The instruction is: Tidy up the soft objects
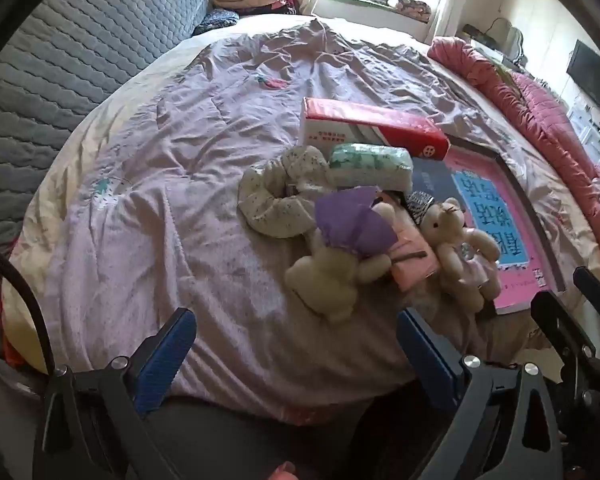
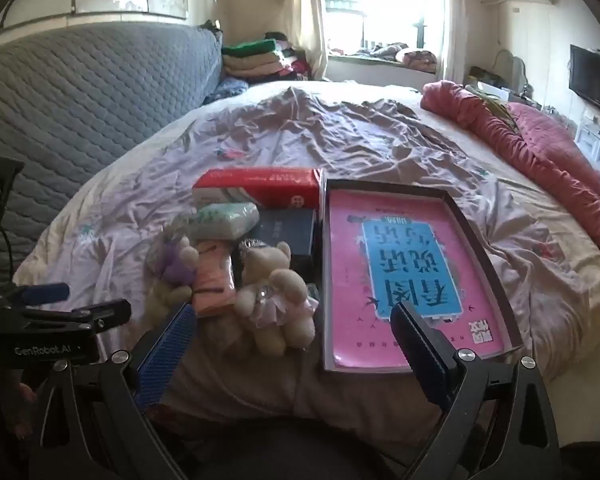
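both claws stood wide apart, empty. just ahead of the right gripper (image 2: pixel 294 334), between its fingers, sat the pink-dressed bear (image 2: pixel 274 300), upright; the left gripper (image 1: pixel 296 334) faced the purple-wrapped bear (image 1: pixel 340 264) slightly rightward. right hand looked nearer its bear.

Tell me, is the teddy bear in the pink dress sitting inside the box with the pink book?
No, the teddy bear lies on the bedsheet beside the box, left of its wall.
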`<state>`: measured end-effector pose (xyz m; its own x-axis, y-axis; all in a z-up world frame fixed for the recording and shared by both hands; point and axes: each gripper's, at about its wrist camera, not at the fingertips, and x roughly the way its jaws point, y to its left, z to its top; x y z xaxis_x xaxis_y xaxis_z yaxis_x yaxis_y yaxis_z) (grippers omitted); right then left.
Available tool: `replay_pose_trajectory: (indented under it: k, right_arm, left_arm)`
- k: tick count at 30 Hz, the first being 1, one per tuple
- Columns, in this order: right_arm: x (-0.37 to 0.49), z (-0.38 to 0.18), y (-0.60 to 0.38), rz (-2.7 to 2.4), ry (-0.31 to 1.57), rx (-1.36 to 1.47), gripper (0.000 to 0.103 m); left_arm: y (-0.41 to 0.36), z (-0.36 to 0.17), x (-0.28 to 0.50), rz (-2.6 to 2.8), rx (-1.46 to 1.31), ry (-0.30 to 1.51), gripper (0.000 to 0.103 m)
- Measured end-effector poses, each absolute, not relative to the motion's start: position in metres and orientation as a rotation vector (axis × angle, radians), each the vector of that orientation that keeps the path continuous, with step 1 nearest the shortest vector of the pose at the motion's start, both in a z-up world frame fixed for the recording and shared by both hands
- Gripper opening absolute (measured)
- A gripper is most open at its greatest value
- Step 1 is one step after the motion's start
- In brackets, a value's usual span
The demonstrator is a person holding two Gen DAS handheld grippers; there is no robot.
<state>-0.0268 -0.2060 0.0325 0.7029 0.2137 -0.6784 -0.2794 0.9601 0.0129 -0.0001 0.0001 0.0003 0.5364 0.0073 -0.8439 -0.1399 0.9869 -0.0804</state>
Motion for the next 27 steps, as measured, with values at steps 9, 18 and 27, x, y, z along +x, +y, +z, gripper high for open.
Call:
replay_pose_trajectory:
  k: [9, 18, 27]
  right_arm:
    - [-0.034, 0.030, -0.207, 0.264, 0.729, -0.128, 0.098]
    - [-0.037, 0.034, -0.211, 0.275, 0.728, -0.118, 0.098]
    - [-0.039, 0.037, -0.214, 0.265, 0.723, -0.107, 0.098]
  left_arm:
    - [-0.012, 0.005, -0.009, 0.082, -0.133, 1.009, 0.101]
    - [-0.009, 0.010, -0.011, 0.081, -0.144, 0.999, 0.101]
    - [-0.011, 0.013, -0.014, 0.075, -0.137, 0.998, 0.101]
